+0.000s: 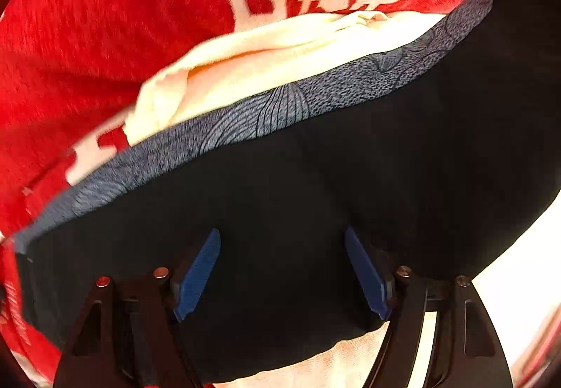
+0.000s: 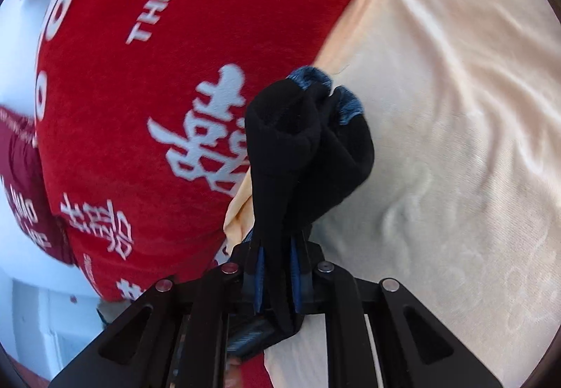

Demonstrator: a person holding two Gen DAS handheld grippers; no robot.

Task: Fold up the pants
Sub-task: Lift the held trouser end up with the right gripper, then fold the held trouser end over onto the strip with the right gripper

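left gripper point(image 1: 282, 274) jaws released above smooth black pants point(image 1: 315, 184) | right gripper point(image 2: 277, 277) jaws clenching bunched, perhaps fleecy, pants

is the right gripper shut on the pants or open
Shut on the pants: the right gripper has its blue pads pinching bunched black fabric.

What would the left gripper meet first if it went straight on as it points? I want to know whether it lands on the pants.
Most likely the black pants: the left gripper has open jaws with that fabric spread right beyond them, though depth is unclear.
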